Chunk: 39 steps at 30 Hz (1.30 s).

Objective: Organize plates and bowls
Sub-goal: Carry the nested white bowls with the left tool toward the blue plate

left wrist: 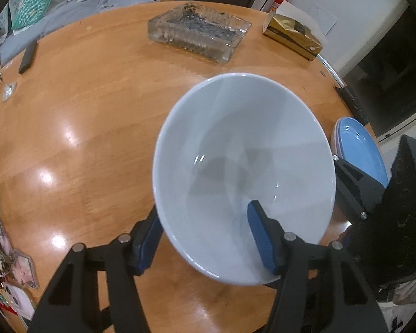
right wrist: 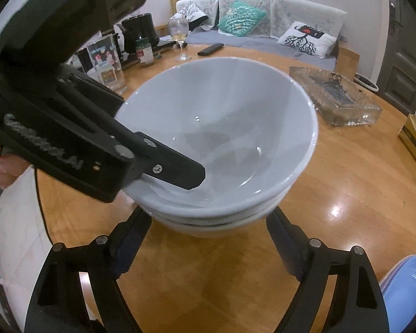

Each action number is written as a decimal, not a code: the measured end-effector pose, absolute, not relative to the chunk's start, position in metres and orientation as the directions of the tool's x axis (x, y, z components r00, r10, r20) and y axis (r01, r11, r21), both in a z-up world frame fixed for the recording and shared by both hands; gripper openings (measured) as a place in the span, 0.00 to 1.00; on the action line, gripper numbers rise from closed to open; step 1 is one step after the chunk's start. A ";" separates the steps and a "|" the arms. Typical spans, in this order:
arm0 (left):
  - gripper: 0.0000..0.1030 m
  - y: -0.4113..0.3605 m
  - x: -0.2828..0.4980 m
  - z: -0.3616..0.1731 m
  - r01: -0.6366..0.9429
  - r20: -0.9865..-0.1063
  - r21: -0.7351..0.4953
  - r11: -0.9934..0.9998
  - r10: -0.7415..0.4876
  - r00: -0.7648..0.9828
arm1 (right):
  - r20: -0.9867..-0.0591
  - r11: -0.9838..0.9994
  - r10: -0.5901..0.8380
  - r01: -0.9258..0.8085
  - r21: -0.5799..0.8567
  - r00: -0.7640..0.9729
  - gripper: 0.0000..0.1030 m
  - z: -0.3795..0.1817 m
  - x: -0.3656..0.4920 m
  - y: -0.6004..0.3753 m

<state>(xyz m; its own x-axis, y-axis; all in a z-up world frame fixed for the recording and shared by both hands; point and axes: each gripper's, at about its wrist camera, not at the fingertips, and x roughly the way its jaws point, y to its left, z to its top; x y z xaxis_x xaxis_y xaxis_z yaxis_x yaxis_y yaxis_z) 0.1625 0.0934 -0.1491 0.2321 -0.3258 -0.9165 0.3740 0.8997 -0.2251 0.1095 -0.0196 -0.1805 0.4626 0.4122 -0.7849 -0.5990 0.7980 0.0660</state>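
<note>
- Nearest the left wrist camera, my left claw point(left wrist: 208, 236) is clamped on the rim of a white bowl point(left wrist: 244, 177): one blue pad point(left wrist: 262, 238) presses the inside wall, the other finger sits outside the rim at the left.
- That bowl is tilted toward the camera over the right half of the round wooden worktop point(left wrist: 83, 127).
- Blue plates point(left wrist: 360, 149) are stacked at the worktop's right edge, partly hidden behind my other claw's black body.
- Toward the far edge stand a glass ashtray point(left wrist: 199, 33) and a gold tissue box point(left wrist: 294, 34); a remote point(left wrist: 27, 57) and a wine glass foot point(left wrist: 9, 88) lie by the left edge.
- From the right wrist, my right claw point(right wrist: 205, 241) stands apart, its fingers on either side below a stack of white bowls point(right wrist: 208, 216); I cannot tell whether they touch it.
- My left claw's finger point(right wrist: 177, 172) reaches into the top bowl point(right wrist: 222, 116) from the left.
- A blue plate point(right wrist: 407, 285) shows at the near right edge, and a hand point(right wrist: 2, 163) grips the left handle.
</note>
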 end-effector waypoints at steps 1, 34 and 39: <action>0.56 0.093 0.162 -0.149 0.377 -0.918 -0.221 0.899 -0.323 0.232 | -0.787 0.796 0.413 -0.602 0.067 0.459 0.82 -0.182 0.111 -0.019; 0.55 0.089 0.174 -0.128 0.458 -0.862 -0.246 0.855 -0.409 0.300 | -0.745 0.732 0.505 -0.674 0.102 0.436 0.98 -0.179 0.125 -0.013; 0.55 0.075 0.162 -0.114 0.481 -0.859 -0.217 0.849 -0.401 0.319 | -0.726 0.743 0.505 -0.664 0.090 0.467 0.98 -0.168 0.113 -0.024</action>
